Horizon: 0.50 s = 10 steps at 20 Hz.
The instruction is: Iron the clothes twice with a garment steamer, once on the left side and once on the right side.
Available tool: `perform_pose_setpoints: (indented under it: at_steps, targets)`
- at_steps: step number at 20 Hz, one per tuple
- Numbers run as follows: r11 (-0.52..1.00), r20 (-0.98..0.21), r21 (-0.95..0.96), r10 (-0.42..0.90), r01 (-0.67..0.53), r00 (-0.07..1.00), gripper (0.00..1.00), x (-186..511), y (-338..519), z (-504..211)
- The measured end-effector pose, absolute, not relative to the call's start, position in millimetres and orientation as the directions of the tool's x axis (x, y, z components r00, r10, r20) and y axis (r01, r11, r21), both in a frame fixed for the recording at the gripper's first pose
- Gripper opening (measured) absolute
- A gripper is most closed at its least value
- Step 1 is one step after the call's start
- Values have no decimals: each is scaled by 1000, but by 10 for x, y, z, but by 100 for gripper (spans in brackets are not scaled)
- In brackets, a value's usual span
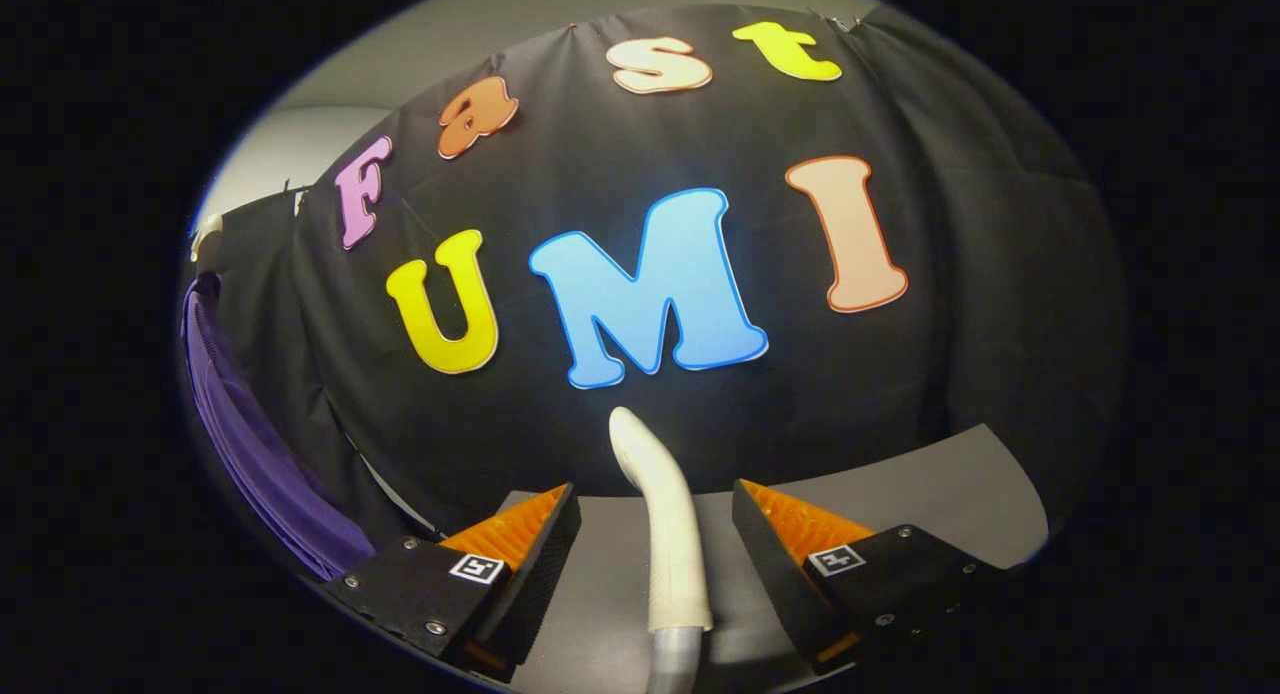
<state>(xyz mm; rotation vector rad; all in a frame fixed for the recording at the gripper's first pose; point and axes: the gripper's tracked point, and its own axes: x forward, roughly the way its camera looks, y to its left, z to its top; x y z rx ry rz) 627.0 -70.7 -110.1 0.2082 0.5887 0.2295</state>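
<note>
The garment steamer (663, 519) stands upright on the grey table (900, 494), a slim white handle with a curved top and a grey base section. It rises between my two fingers, which stand apart on either side with gaps to it. My gripper (655, 509) is open, touching nothing. A purple garment (250, 444) hangs off to the left, beyond the left finger, its far part hidden at the side.
The booth's black cloth wall (950, 374) hangs close behind the table. A grey wall shows above it.
</note>
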Motion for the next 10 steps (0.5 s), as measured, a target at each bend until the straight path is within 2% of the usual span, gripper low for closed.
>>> perform_pose_setpoints:
  at_steps: [4, 10]
  targets:
    - [925, -599, 361, 324, -114, 732, 94, 6279, -733, -1428]
    - [835, -621, 550, 437, -36, 651, 91, 6220, -699, -1591]
